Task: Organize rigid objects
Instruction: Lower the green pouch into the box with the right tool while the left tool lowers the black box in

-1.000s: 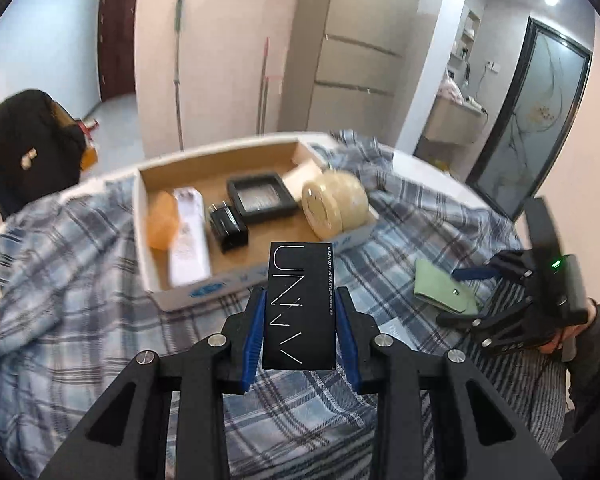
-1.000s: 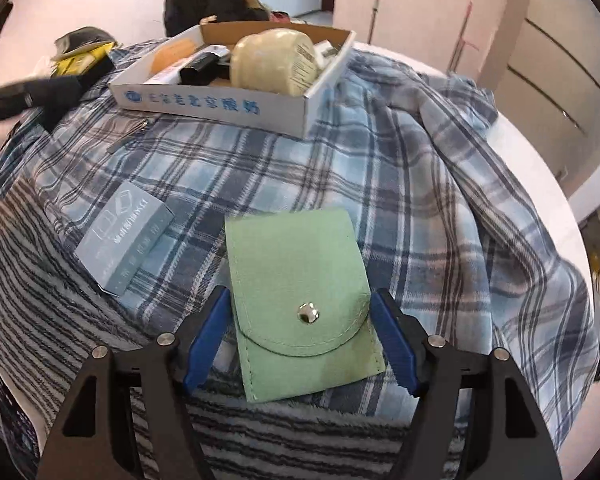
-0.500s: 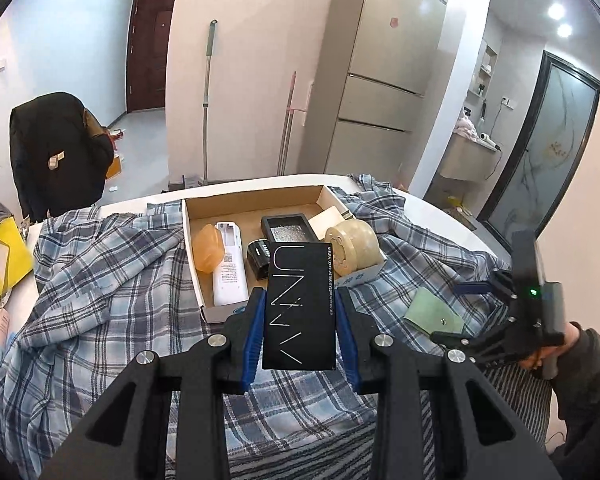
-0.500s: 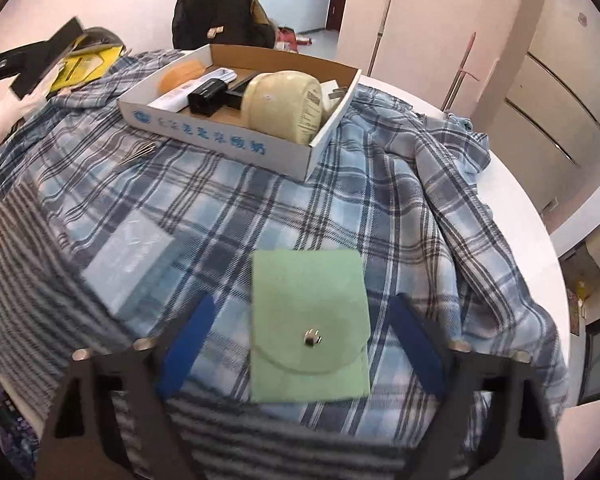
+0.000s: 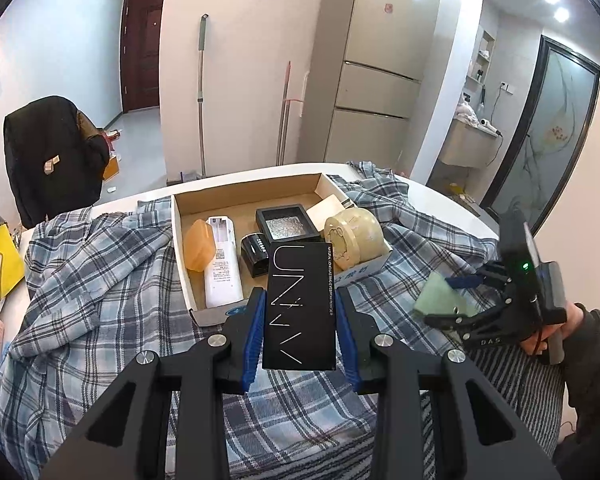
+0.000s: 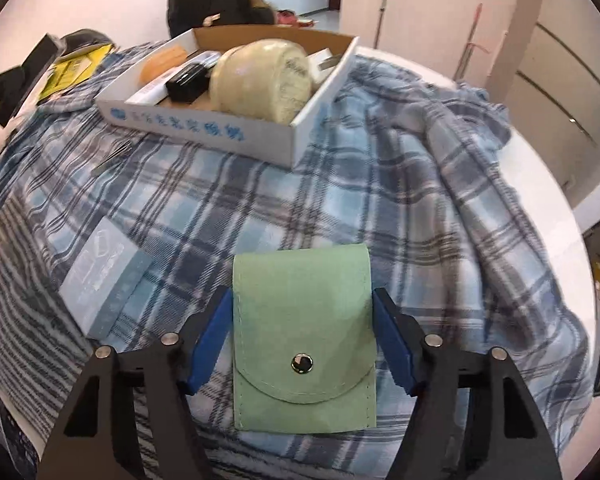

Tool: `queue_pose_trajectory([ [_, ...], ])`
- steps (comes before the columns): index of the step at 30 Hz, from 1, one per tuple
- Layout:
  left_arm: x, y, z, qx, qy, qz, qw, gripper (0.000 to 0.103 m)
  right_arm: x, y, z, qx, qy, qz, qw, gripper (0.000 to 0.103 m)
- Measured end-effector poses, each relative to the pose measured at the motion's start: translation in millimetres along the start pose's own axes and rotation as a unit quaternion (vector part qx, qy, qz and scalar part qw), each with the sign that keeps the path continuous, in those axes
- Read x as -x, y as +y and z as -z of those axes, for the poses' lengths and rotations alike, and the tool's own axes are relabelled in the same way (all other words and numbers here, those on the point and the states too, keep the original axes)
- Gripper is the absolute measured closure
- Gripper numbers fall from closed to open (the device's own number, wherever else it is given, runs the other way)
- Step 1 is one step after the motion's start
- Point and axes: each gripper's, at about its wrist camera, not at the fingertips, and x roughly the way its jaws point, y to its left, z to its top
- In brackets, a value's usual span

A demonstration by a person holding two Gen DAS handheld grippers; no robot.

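Cardboard tray [image 5: 182, 240] holding cream jar [image 5: 354, 238], remote [image 5: 222, 264], left gripper [image 5: 300, 322] pinching black box [image 5: 300, 306], right gripper [image 6: 304, 338] clamping green pouch [image 6: 304, 320]

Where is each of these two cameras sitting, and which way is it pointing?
Left wrist: on the left gripper, looking along its jaws, shut on a black box, toward the cardboard tray; the person's right hand shows.
Right wrist: on the right gripper, looking over a green pouch between its jaws, across the plaid cloth.
Shared: tray, pouch, cloth.
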Motion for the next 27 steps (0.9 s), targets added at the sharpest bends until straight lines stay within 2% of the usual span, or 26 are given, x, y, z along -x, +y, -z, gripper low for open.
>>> queue_pose_trajectory([
  [3, 0.0, 0.4, -1.6, -0.004, -0.002, -0.005, 1.0000, 0.067, 16.5, -5.1, -3.5, -0.014, -0.023, 0.010, 1.000, 0.035],
  [7, -3.7, 6.2, -9.8, 0.001, -0.009, -0.022, 0.9997, 0.067, 46.8, -9.4, -19.1, -0.037, -0.053, -0.007, 0.998, 0.035],
  [13, -23.0, 17.8, -39.9, 0.023, -0.020, -0.050, 0.9983, 0.067, 89.5, -2.2, -72.5, -0.065, -0.134, -0.015, 0.989, 0.035],
  [15, -35.0, 24.5, -52.5, 0.039, -0.021, -0.066, 0.9968, 0.067, 96.2, 2.4, -97.4, -0.088, -0.161, -0.021, 0.983, 0.035],
  [18, -65.0, 33.6, -67.2, 0.034, -0.003, -0.118, 0.9924, 0.067, 96.9, 9.0, -130.5, -0.136, -0.198, -0.011, 0.971, 0.035],
  [19, -78.6, 39.2, -69.7, 0.034, -0.002, -0.147, 0.9886, 0.067, 94.1, 11.5, -139.7, -0.144, -0.205, -0.008, 0.968, 0.035],
  [20, -87.1, 44.0, -70.0, 0.038, 0.003, -0.156, 0.9869, 0.067, 88.7, 12.5, -149.3, -0.153, -0.206, -0.015, 0.966, 0.035],
  [21, -99.8, 51.1, -69.9, 0.047, 0.016, -0.149, 0.9875, 0.067, 79.1, 13.3, -159.8, -0.163, -0.198, -0.031, 0.966, 0.035],
  [23, -111.8, 61.0, -68.1, 0.066, 0.016, -0.119, 0.9906, 0.067, 57.3, 13.5, -175.5, -0.183, -0.179, -0.053, 0.965, 0.035],
  [27, -126.8, 71.6, -62.1, 0.077, 0.007, -0.091, 0.9928, 0.067, 12.9, 18.1, -194.7, -0.191, -0.143, -0.057, 0.969, 0.035],
])
